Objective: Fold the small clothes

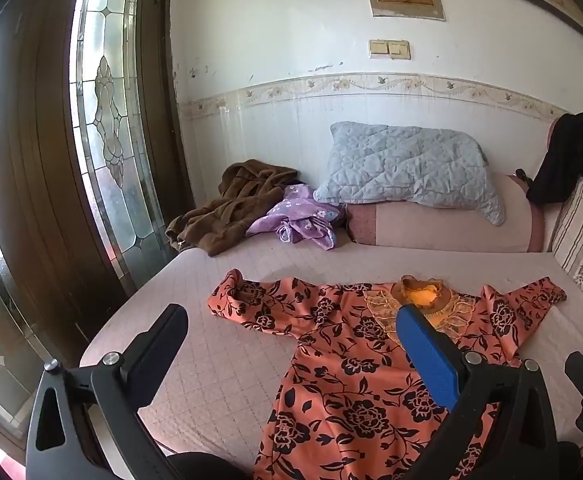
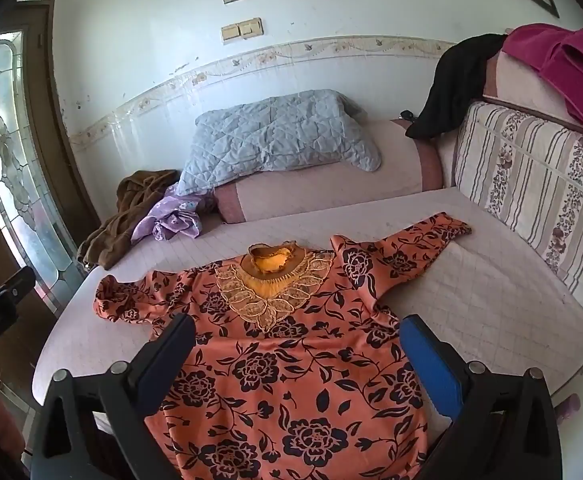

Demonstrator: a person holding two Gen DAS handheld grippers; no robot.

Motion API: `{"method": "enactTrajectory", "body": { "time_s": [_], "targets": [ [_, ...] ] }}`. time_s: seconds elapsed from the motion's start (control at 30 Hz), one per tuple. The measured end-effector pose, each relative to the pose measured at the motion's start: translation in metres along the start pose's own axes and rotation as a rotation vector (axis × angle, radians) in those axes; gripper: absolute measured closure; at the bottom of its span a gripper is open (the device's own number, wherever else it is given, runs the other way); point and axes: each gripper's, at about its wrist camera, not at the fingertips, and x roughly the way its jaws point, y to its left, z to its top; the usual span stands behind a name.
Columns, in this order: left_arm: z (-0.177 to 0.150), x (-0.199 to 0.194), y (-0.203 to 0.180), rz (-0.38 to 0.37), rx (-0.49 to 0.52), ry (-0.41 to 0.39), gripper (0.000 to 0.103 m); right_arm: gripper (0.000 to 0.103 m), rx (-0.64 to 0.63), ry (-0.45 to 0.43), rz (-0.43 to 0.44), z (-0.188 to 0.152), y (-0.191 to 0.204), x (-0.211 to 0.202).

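Note:
An orange dress with black flowers [image 1: 355,392] lies spread flat on the pink quilted bed [image 1: 219,360], neck with gold lace away from me and both sleeves out to the sides. It also shows in the right wrist view [image 2: 283,384]. My left gripper [image 1: 291,328] is open and empty, held above the dress's left side. My right gripper [image 2: 297,338] is open and empty, held above the dress's middle.
A brown robe [image 1: 227,208] and a crumpled purple garment [image 1: 299,220] lie at the far left of the bed. A grey quilted pillow [image 1: 407,168] rests on a pink bolster. Striped cushions [image 2: 539,200] line the right side, with black and magenta clothes on top. A glass door [image 1: 107,120] stands left.

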Motion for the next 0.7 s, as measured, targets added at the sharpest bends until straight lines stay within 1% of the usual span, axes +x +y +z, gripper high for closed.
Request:
{"method": "enactTrajectory", "body": {
  "time_s": [0.27,0.33,0.57,0.7],
  "targets": [
    [0.001,0.014,-0.005,0.015,0.004,0.016,0.0,0.0,0.014,0.018,-0.001,0.004,-0.001,0.019],
    [0.001,0.018,-0.006,0.016,0.004,0.019,0.0,0.0,0.014,0.01,0.001,0.004,-0.005,0.021],
    [0.002,0.035,-0.015,0.024,0.015,0.03,0.0,0.0,0.023,0.021,-0.009,0.009,-0.012,0.039],
    [0.002,0.046,-0.02,0.024,0.021,0.042,0.0,0.0,0.056,0.038,-0.009,0.012,-0.014,0.046]
  ]
}}
